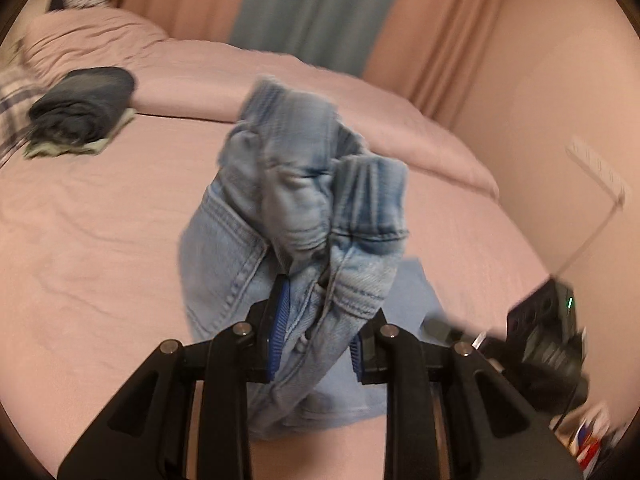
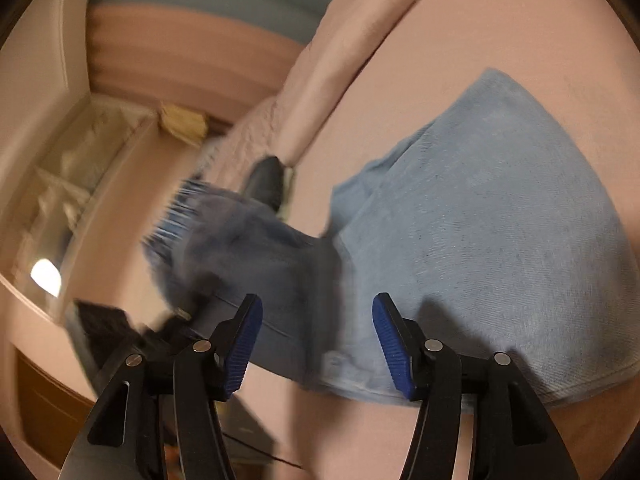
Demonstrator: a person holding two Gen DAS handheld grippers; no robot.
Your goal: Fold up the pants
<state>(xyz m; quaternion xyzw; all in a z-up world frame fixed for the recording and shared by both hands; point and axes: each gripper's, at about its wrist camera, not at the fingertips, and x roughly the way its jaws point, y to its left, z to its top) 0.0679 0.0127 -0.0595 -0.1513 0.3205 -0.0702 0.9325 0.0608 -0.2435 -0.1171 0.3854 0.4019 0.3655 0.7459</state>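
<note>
The left gripper [image 1: 316, 344] is clamping the bunched jeans [image 1: 296, 216]; the right gripper [image 2: 318, 344], gaping empty, is hovering probably just above their flat part.

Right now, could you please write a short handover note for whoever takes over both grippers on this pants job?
Left gripper: shut on the bunched waistband end of the light blue denim pants, lifted off the pink bed sheet.
Right gripper: open, empty, hovering over the pants' lower part lying flat on the sheet.
Done: a dark folded garment stack already sits at the bed's far left.
Left: fold not finished; probably lay the held end down over the flat part, then smooth it.
</note>
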